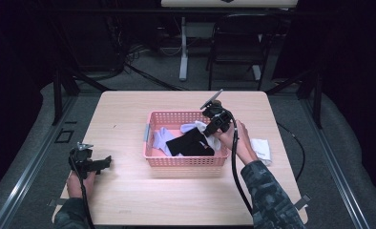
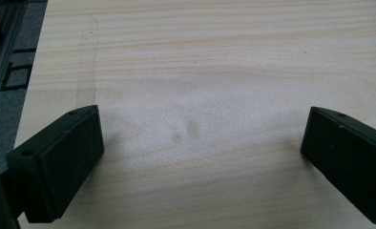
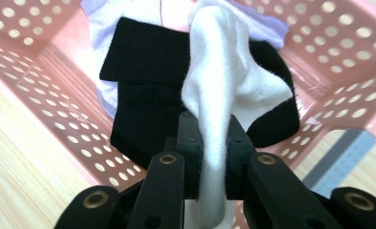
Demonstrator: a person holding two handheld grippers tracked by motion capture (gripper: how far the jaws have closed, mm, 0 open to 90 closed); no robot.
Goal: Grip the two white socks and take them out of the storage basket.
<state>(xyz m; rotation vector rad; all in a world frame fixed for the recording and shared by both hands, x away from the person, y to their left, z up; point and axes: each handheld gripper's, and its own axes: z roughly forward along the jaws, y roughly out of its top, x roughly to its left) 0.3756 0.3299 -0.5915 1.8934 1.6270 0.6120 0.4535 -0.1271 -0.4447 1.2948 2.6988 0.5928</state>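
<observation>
The right hand-held gripper [image 3: 214,157] has its jaws closed tight on a white sock [image 3: 224,90], which hangs between them and drapes down onto a black sock [image 3: 148,81] in the pink basket [image 3: 43,95]. In the high view this right hand-held gripper [image 1: 210,131] is over the right end of the basket [image 1: 186,161], which stands near the middle of the surface [image 1: 129,200]. Pale lilac socks [image 1: 161,139] lie at the left end of the basket, and one more white sock [image 1: 262,150] lies on the surface near its right edge. The left hand-held gripper [image 2: 200,157] rests with its jaws wide apart and holds nothing, over bare wood near the front left corner of the surface. I judge the step is moving the white sock over the basket; whether in or out, I cannot tell. The next move needs a clean lift or release without dragging the black sock along
</observation>
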